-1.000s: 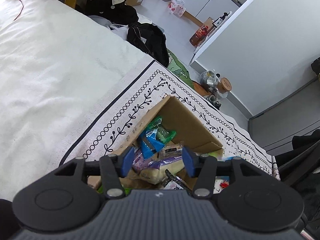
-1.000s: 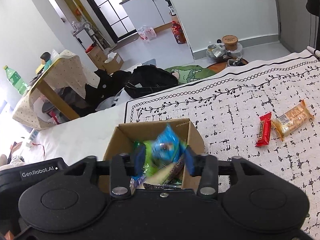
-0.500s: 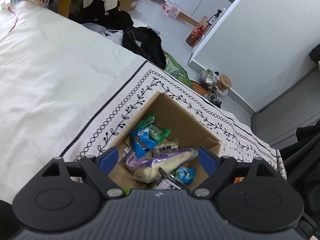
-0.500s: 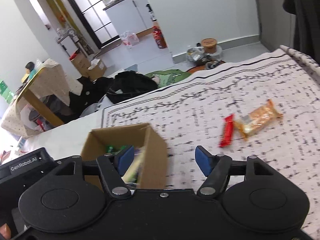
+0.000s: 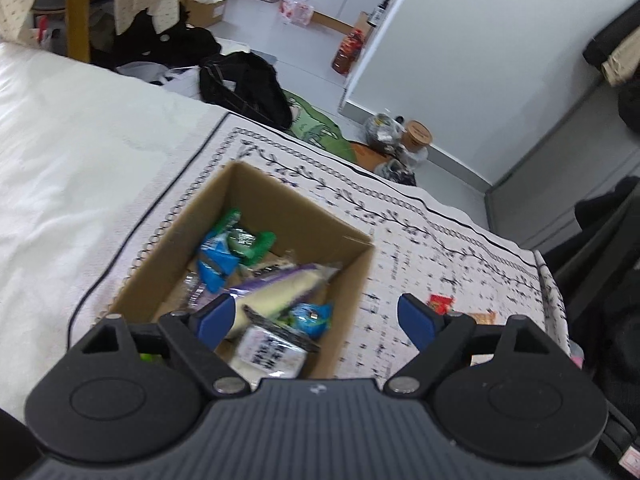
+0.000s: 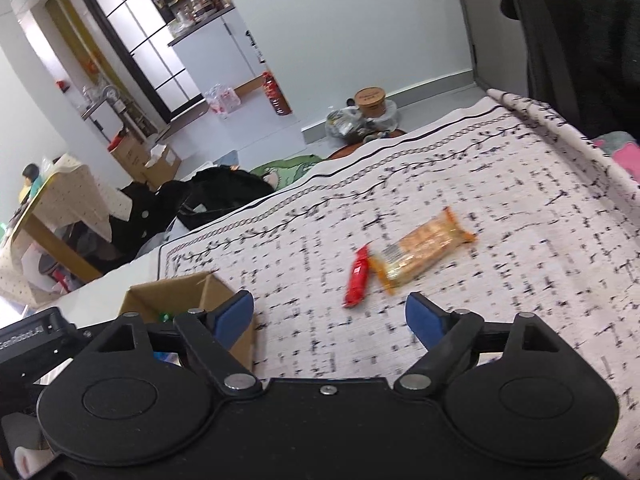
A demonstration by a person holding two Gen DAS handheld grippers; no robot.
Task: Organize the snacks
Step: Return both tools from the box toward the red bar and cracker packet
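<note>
A brown cardboard box (image 5: 304, 216) sits on the patterned white cloth (image 5: 420, 248), holding several snack packets: green, blue, a pale purple-edged one (image 5: 276, 292) and a white pack. My left gripper (image 5: 316, 316) hangs open above the box's near right corner, nothing between its fingers. In the right wrist view the same box (image 6: 176, 294) shows at lower left. A red bar (image 6: 358, 276) and an orange cracker pack (image 6: 424, 246) lie side by side on the cloth, ahead of my right gripper (image 6: 330, 314), which is open and empty.
A plain white blanket (image 5: 80, 152) lies left of the cloth. Beyond the bed edge are black bags (image 5: 244, 84), a green mat, a lidded tub (image 6: 370, 100) and a draped wooden table (image 6: 52, 208). Dark clothing (image 6: 580, 40) hangs at the right.
Both grippers went from shut to open, leaving their snacks in the box. My right gripper swung right toward the red bar and cracker pack. My left gripper rose and shifted right.
</note>
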